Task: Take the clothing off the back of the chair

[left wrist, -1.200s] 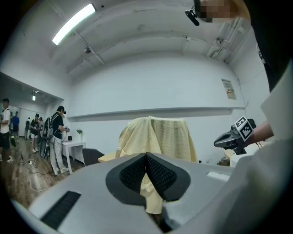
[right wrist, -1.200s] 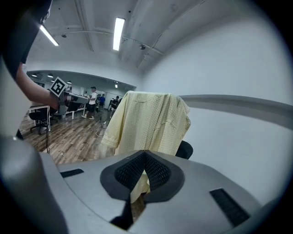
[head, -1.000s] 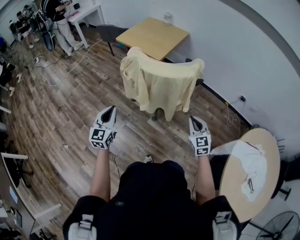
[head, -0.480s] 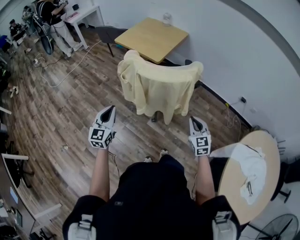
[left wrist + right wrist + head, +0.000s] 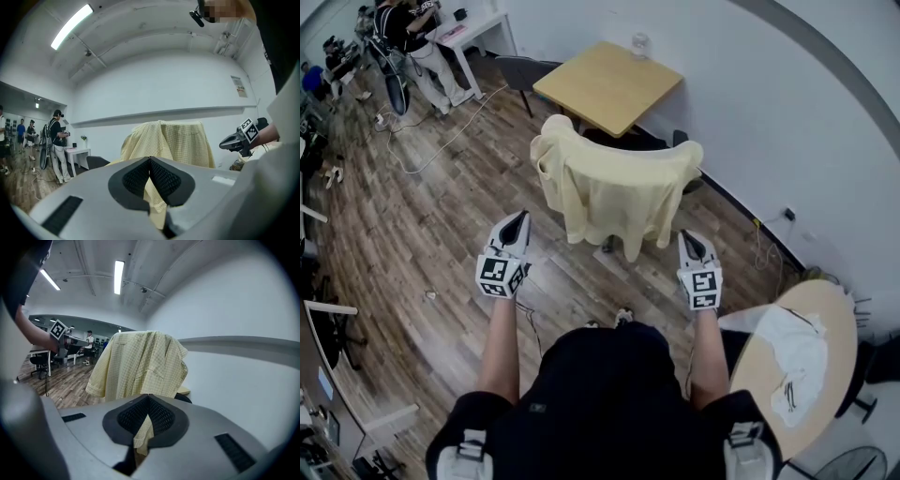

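A pale yellow checked shirt (image 5: 614,192) hangs over the back of a chair and covers it almost fully; only a leg of the chair (image 5: 607,246) shows below the hem. The shirt (image 5: 168,143) fills the middle of the left gripper view, and the same shirt (image 5: 136,369) stands ahead in the right gripper view. My left gripper (image 5: 518,223) is shut and empty, short of the shirt's left side. My right gripper (image 5: 687,242) is shut and empty too, just short of the shirt's lower right corner. Neither touches the cloth.
A square wooden table (image 5: 607,84) stands behind the chair against the white wall. A round table (image 5: 797,375) with a white cloth (image 5: 795,352) is at my right. People stand by a white desk (image 5: 473,33) at the far left. Cables (image 5: 422,141) lie on the wood floor.
Both grippers and I have come nearer the chair; the shirt now sits lower and closer in the head view. Both jaws stay shut.
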Tool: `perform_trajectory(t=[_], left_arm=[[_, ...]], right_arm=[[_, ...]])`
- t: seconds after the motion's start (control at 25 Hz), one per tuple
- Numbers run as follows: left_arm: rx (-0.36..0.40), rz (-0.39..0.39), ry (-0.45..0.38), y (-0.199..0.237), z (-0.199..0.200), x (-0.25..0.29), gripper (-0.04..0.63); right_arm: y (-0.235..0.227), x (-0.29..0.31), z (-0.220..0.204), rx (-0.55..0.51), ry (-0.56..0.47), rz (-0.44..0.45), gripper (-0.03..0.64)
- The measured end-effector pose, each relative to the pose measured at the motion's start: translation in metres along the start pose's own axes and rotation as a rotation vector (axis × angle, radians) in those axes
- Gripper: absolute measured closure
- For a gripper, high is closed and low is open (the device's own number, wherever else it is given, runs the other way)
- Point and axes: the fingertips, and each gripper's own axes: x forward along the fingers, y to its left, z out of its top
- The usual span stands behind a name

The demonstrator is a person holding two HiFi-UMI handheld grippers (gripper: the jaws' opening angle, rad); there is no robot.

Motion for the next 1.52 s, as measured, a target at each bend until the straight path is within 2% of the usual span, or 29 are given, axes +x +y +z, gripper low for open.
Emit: perform_trajectory(t=[0.4, 0.8, 1.04, 1.52], left_arm=[[-0.001, 0.035, -0.002, -0.017, 0.011, 0.025, 0.594], [-0.005, 0.085, -0.011, -0.026, 0.013, 0.023, 0.594], [-0.007, 0.113, -0.013, -0.037, 0.008, 0.016, 0.594], [-0.013, 0.135, -0.006, -0.028, 0.005, 0.012, 0.594]], right_arm=[[-0.039, 0.009, -0.003, 0.008, 0.012, 0.021, 0.623], [-0.056, 0.014, -0.002, -0.016, -0.001, 0.055, 0.623], [-0.060, 0.014, -0.008, -0.037, -0.009, 0.087, 0.622], [-0.056, 0.025, -0.001, -0.057, -0.025, 0.112, 0.623]])
